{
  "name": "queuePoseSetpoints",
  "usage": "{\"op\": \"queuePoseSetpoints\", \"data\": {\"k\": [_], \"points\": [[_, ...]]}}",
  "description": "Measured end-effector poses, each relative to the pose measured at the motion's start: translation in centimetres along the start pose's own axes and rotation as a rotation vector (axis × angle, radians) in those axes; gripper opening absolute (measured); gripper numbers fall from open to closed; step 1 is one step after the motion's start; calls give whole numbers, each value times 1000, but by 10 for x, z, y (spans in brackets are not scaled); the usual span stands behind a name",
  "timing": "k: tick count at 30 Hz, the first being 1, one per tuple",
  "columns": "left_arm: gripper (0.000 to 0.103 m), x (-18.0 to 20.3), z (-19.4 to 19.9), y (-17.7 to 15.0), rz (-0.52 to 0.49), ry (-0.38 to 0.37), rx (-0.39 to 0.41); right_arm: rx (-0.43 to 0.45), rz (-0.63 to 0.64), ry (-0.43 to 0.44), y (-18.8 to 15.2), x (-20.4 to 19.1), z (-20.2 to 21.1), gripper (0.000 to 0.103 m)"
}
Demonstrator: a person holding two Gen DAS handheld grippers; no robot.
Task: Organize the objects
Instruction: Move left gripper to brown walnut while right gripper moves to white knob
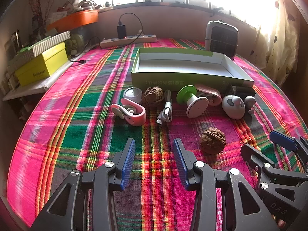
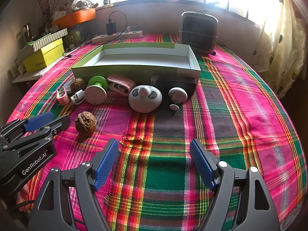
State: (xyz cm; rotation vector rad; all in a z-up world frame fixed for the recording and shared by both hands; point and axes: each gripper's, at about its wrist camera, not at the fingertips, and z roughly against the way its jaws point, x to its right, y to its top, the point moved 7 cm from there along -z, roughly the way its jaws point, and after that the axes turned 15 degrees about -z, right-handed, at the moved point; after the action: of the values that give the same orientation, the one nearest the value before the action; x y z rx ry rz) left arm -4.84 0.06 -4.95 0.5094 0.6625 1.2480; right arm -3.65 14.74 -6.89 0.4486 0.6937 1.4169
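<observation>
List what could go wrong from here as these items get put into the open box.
1. The near walnut is round and lies loose on the cloth; a pinch could send it rolling.
2. The box looks light and empty, so a nudge may slide it.
3. The left gripper and right gripper sit close together and could collide.

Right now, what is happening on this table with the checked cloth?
A person holds two grippers above the cloth, and both are open and empty. The left gripper and the right gripper touch nothing. The green-and-white box is empty. Small things lie in a row before it, among them a panda-faced gadget; one walnut lies apart, nearer the grippers. The sorting has not started.
</observation>
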Motion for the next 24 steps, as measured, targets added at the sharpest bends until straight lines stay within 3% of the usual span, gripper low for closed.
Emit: {"op": "queuePoseSetpoints", "data": {"k": [11, 21, 24], "points": [[39, 0, 0, 4, -4, -10, -12, -13, 19, 13, 3, 4, -1, 76], [39, -2, 0, 2, -23, -64, -7, -44, 57, 56, 3, 2, -2, 76], [39, 2, 2, 2, -31, -110, -3, -53, 65, 66, 4, 5, -3, 76]]}}
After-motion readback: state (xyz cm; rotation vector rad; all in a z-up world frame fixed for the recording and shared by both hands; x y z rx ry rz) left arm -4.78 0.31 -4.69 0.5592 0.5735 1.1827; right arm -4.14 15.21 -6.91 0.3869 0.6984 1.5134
